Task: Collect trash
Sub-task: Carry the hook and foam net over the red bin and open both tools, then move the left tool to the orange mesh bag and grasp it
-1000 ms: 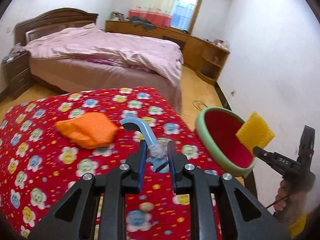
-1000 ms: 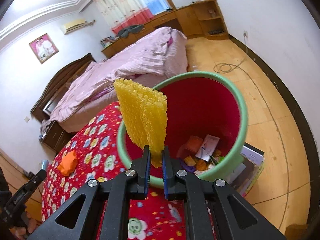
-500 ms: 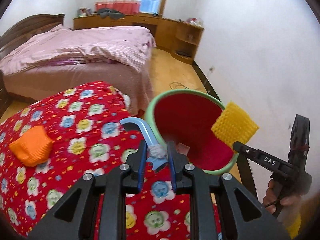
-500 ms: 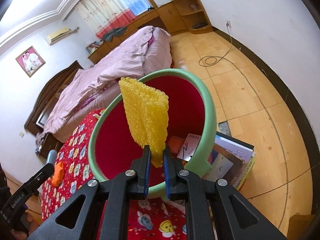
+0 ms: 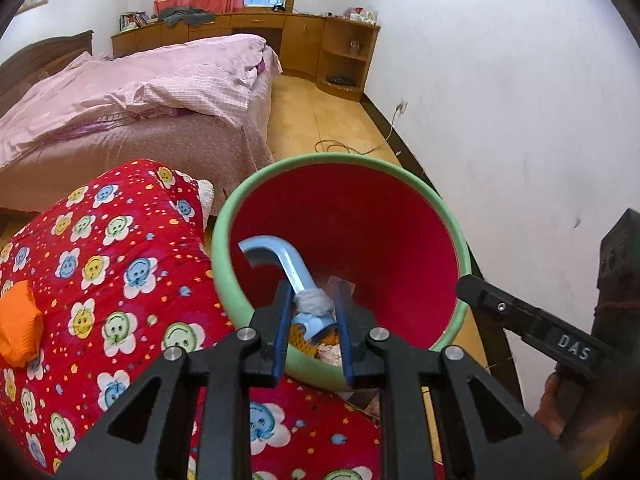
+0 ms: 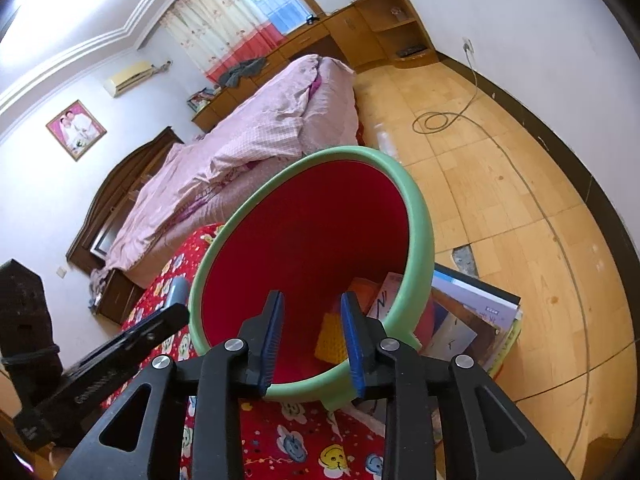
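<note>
The left tool (image 5: pixel 311 330) is closed on a blue hook (image 5: pixel 289 276) with a wad of grey tape round its shank, and holds it over the mouth of the bin (image 5: pixel 420 184), a green-rimmed tub with a red inside. The right tool (image 6: pixel 312 338) stands open and empty just above the near rim of the bin (image 6: pixel 420 216); below it a yellow sponge (image 6: pixel 330 338) lies among paper scraps at the bottom. On the red flowered quilt (image 5: pixel 120 248) to the left, an orange pouch (image 5: pixel 18 326) lies well apart from the bin, not yet collected. The step in hand looks like dropping the hook. The risk: its curved end points toward the left rim, so if the jaws part while the hook is this close to that edge, it may catch the lip or tip out onto the quilt. The tape could also cling to a pad, so the hook swings instead of falling. The bin looks tilted and seems to rest by a stack of books (image 6: pixel 472 312), so a knock from either tool might upset it. The two tools are near each other and could collide.
</note>
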`<state>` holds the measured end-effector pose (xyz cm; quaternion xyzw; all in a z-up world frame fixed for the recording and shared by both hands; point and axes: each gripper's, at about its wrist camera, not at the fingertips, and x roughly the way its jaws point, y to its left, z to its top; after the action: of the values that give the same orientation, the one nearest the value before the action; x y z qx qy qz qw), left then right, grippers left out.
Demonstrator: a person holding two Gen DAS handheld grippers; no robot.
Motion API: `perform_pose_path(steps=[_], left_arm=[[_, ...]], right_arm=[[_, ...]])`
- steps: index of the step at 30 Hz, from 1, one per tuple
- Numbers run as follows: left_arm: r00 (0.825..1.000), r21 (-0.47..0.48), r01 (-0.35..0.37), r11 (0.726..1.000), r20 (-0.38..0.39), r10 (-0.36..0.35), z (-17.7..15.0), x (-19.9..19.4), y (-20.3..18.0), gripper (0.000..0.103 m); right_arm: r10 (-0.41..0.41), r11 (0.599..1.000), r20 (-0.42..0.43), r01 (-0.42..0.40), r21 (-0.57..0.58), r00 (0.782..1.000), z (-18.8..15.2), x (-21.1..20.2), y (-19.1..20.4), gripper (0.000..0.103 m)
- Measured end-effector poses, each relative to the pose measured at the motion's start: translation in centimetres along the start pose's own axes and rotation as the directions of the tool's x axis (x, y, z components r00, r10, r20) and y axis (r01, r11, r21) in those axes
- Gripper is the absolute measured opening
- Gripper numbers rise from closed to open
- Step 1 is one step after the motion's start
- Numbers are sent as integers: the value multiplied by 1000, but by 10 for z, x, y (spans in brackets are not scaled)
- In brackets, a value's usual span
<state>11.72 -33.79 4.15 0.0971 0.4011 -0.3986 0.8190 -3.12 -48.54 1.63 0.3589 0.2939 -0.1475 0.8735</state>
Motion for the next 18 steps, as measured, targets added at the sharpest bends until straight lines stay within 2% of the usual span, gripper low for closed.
perform_pose_path(steps=[2, 3, 11, 18], left_arm=[[1000, 1, -6, 1000, -23, 6, 0, 5, -3, 39], [1000, -1, -8, 1000, -26, 8, -1, 6, -3, 42], [999, -36, -29, 999, -29, 28, -6, -2, 7, 43], [997, -93, -82, 992, 7, 83, -14, -34, 30, 43]], right_arm=[[1, 1000, -1, -1, 6, 1000, 0, 0, -2, 39], [4, 1000, -1, -4, 9, 1000, 1, 1, -3, 39], [1, 1000, 2, -1, -24, 1000, -3, -5, 2, 40], [9, 999, -3, -9, -47, 1000, -8, -9, 15, 50]])
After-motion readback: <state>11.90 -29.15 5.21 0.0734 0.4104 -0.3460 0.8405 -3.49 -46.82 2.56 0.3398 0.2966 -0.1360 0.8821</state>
